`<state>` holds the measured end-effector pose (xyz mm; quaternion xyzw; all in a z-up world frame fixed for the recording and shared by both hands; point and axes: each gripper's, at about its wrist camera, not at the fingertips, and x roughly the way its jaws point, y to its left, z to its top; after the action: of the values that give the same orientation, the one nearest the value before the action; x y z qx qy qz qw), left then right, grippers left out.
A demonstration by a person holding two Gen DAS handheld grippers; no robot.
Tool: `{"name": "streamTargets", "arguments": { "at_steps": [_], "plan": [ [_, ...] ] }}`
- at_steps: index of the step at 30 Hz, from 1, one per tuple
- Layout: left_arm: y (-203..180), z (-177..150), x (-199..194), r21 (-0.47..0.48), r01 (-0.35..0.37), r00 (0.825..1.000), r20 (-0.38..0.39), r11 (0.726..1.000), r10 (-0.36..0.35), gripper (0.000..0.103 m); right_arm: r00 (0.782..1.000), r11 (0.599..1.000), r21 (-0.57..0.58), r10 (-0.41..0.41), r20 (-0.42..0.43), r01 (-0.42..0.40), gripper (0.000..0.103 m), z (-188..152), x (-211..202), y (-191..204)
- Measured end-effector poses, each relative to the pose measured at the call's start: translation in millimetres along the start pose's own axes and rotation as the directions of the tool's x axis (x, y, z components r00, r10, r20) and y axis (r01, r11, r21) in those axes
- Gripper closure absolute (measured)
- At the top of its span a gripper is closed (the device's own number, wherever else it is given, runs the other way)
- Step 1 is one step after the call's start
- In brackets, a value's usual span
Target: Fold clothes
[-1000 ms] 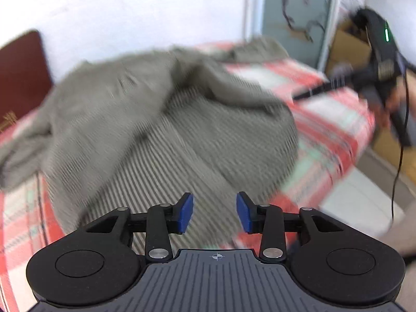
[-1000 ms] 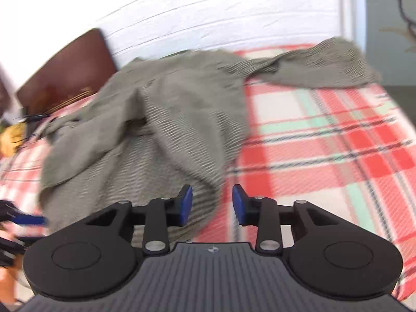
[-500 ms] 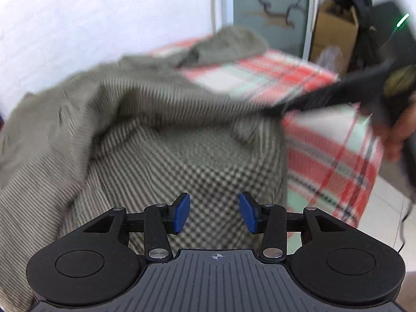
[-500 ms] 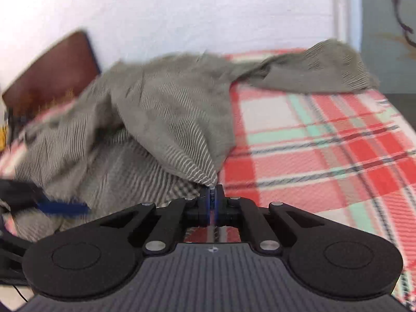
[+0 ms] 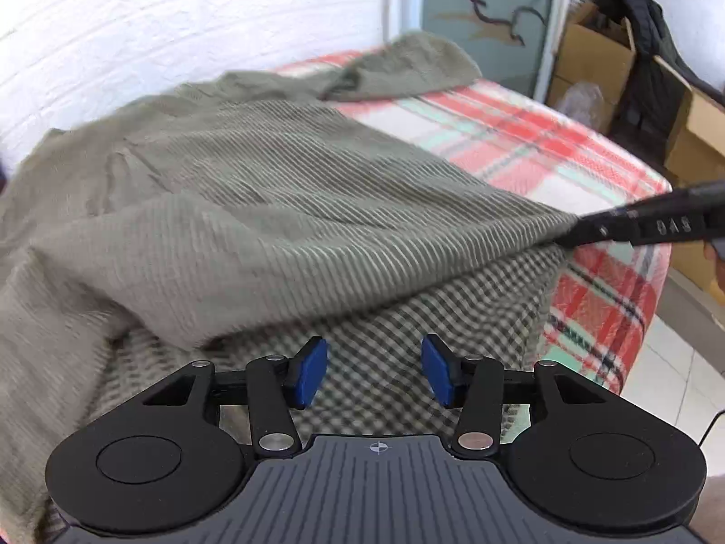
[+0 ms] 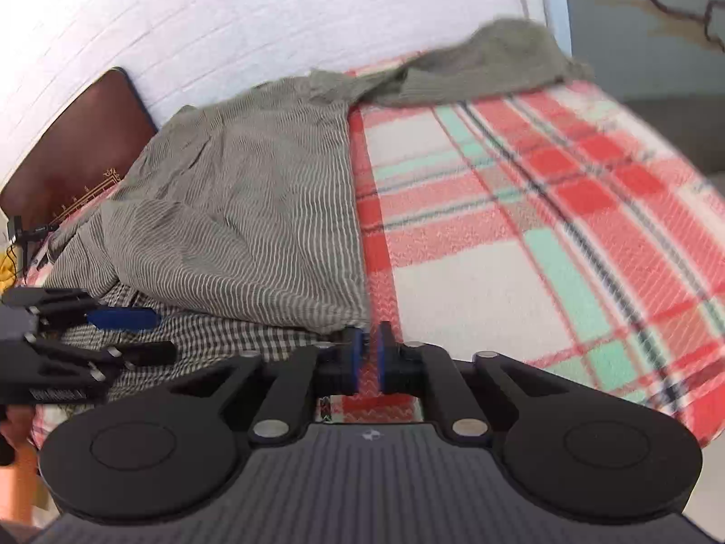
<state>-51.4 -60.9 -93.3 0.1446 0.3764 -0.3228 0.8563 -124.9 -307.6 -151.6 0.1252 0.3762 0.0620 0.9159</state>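
Garment: grey-green ribbed knit, lying across the bed's left half, toward the headboard. One sleeve trails to the far edge by the wall. A second ago it was bunched and humped; now its near edge is drawn out taut and its right side runs in a fairly straight line up the blanket.

Your right gripper, open a second ago, closed half a second back and now pinches the near right corner of the hem at the bed's near edge; in the left view it shows pulling the cloth outward. Your left gripper is wide open with nothing in it, hovering over the near edge, a checked layer directly below the pads.

Reading: spreading, not yet creasing. The body is flatter, but the left side is still rumpled and one layer overlaps another.

Containers: cardboard boxes beyond the bed's far right corner, a dark garment draped over one. Contents can't be made out.
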Motion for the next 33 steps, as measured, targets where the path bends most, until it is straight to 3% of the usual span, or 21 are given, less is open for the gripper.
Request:
{"name": "streamTargets", "arguments": {
  "at_steps": [2, 5, 8, 12, 17, 24, 27, 28, 29, 31, 33],
  "plan": [
    [7, 0, -19, -0.02, -0.033, 0.999, 0.039, 0.999, 0.034, 0.038, 0.998, 1.0, -0.023, -0.002, 0.065, 0.003, 0.053, 7, -18, 2],
    [17, -7, -45, -0.01, -0.146, 0.985, 0.087, 0.989, 0.146, 0.031, 0.989, 0.997, -0.072, 0.041, 0.141, -0.031, 0.053, 18, -42, 10],
    [30, -16, -58, 0.03, -0.302, 0.951, 0.081, 0.953, 0.299, 0.03, 0.977, 0.984, -0.141, 0.135, 0.163, -0.112, 0.046, 28, -44, 24],
    [54, -32, -61, 0.061, -0.466, 0.884, 0.011, 0.883, 0.467, 0.03, 0.966, 0.952, -0.219, 0.238, 0.098, -0.212, 0.045, 34, -17, 54],
    [69, -51, -50, 0.125, -0.533, 0.84, -0.044, 0.837, 0.541, 0.03, 0.944, 0.908, -0.28, 0.33, 0.024, -0.311, 0.045, 32, 7, 91],
    [91, -77, -34, 0.211, -0.607, 0.766, -0.103, 0.766, 0.635, 0.03, 0.939, 0.903, -0.264, 0.342, -0.04, -0.34, 0.045, 33, 20, 112],
    [97, -78, -27, 0.207, -0.61, 0.767, -0.091, 0.765, 0.636, 0.038, 0.939, 0.893, -0.295, 0.338, -0.058, -0.34, 0.043, 30, 23, 123],
    [100, -78, -27, 0.204, -0.602, 0.772, -0.096, 0.772, 0.628, 0.062, 0.941, 0.891, -0.305, 0.334, -0.061, -0.336, 0.042, 30, 25, 127],
    [102, -78, -28, 0.199, -0.591, 0.78, -0.108, 0.782, 0.617, 0.102, 0.942, 0.889, -0.316, 0.329, -0.063, -0.332, 0.042, 29, 27, 130],
    [107, -78, -30, 0.164, -0.595, 0.779, -0.125, 0.787, 0.615, 0.103, 0.947, 0.887, -0.334, 0.313, -0.071, -0.319, 0.042, 29, 31, 134],
    [111, -78, -47, 0.081, -0.572, 0.81, -0.098, 0.816, 0.578, 0.103, 0.953, 0.885, -0.355, 0.292, -0.081, -0.301, 0.042, 28, 36, 137]
  ]
}}
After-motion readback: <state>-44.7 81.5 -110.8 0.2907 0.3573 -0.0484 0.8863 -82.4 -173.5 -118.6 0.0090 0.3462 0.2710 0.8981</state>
